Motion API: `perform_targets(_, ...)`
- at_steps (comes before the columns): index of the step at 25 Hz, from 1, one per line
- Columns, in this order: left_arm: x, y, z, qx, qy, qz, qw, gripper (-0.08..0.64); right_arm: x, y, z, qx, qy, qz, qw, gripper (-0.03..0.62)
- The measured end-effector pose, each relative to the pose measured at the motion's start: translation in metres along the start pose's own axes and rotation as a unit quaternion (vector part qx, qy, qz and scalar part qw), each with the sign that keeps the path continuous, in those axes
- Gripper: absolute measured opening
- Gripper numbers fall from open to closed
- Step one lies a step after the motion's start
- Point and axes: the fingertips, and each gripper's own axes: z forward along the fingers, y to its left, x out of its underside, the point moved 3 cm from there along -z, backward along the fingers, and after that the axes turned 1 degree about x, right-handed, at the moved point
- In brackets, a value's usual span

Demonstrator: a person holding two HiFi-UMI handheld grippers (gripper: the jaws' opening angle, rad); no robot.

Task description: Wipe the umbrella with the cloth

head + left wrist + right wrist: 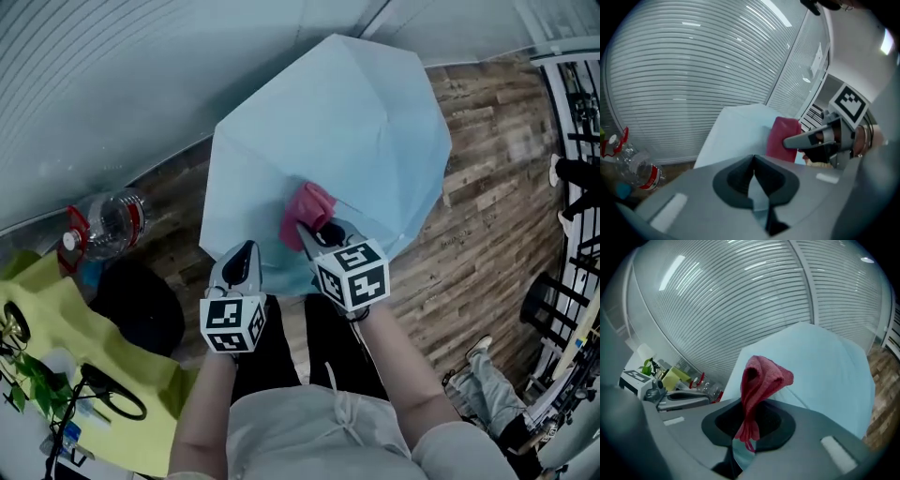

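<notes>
An open light-blue umbrella [328, 141] lies on the wood floor with its canopy facing up. A red cloth [307, 211] rests bunched on the near part of the canopy, and my right gripper [311, 231] is shut on it. In the right gripper view the cloth [761, 378] stands up from between the jaws over the umbrella [825, 366]. My left gripper [246, 255] sits at the canopy's near edge, to the left of the cloth. In the left gripper view its jaws [753, 180] are pressed together with a sliver of blue umbrella [736, 136] fabric between them.
A white slatted shutter [112, 84] runs behind the umbrella. At the left lie a plastic bottle [108, 225] with a red cap, a black object [141, 305] and a yellow sheet [75, 356]. A metal rack [577, 141] and a shoe [478, 352] are at the right.
</notes>
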Motion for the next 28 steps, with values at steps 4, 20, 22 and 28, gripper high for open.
perform_targets(4,-0.017,0.062,-0.020,-0.011,-0.005,-0.014,0.9998,0.006,-0.053,0.046,0.045,0.001,-0.008,-0.026,1.000,0.058)
perform_targets(20,-0.018,0.164,-0.030,-0.007,0.007,-0.032,0.9994,0.006,-0.123,0.074,0.143,0.038,-0.018,0.017,0.999,0.058)
perform_targets(22,-0.017,0.162,-0.025,-0.003,0.011,-0.026,0.9996,0.006,-0.117,0.066,0.142,0.045,-0.017,0.029,0.998,0.057)
perform_targets(28,-0.014,0.143,-0.016,0.004,0.019,-0.013,0.9997,0.006,-0.099,0.046,0.129,0.050,-0.018,0.050,0.997,0.057)
